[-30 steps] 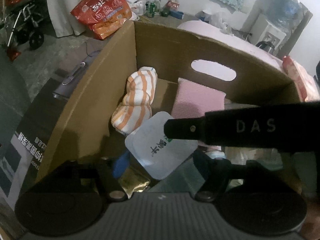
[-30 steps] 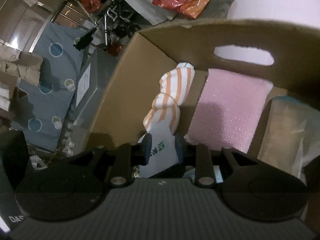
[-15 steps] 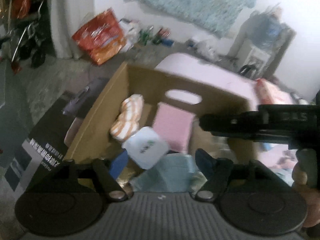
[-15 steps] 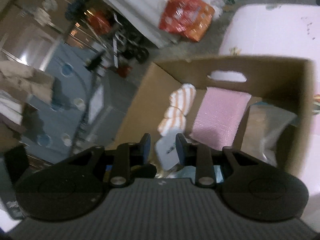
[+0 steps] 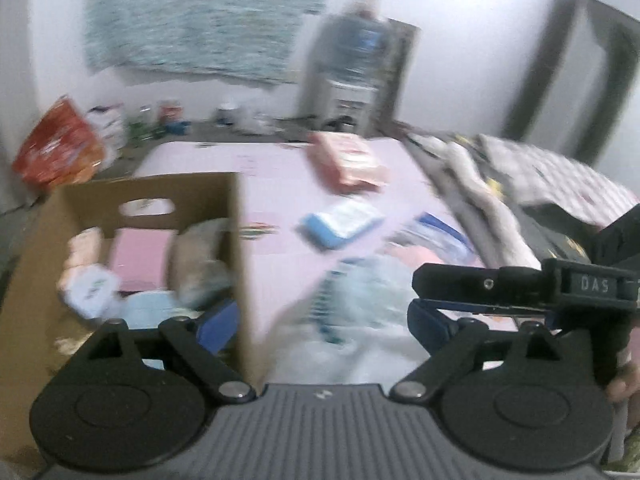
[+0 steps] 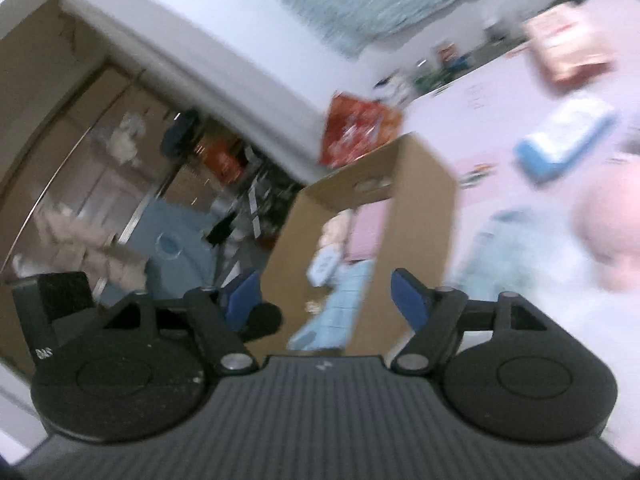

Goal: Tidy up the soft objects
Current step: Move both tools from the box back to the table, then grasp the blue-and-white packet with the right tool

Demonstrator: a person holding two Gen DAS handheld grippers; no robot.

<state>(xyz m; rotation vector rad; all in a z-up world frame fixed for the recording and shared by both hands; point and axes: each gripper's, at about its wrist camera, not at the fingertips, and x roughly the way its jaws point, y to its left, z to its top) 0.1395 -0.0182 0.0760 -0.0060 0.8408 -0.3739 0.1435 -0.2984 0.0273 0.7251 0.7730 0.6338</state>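
We are holding left gripper [image 5: 320, 322] with jaws opening, nothing between them. Right gripper [image 6: 324, 294] jaws also opening, empty. Cardboard box [image 5: 236, 240] standing at bed edge, already holding soft items: striped towel [image 5: 80, 248], pink pad [image 5: 140, 256]. Blue-white pack [image 5: 340, 224] lying loose on pink bed [image 5: 276, 196], likely awaiting boxing, so we are keeping both grippers free.

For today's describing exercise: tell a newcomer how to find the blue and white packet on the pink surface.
Start at the open cardboard box standing on the pink surface. Look right of it, past its side wall, to the blue and white packet lying flat. Unlike the pinkish-red pack behind it, it is blue-edged with a white top.
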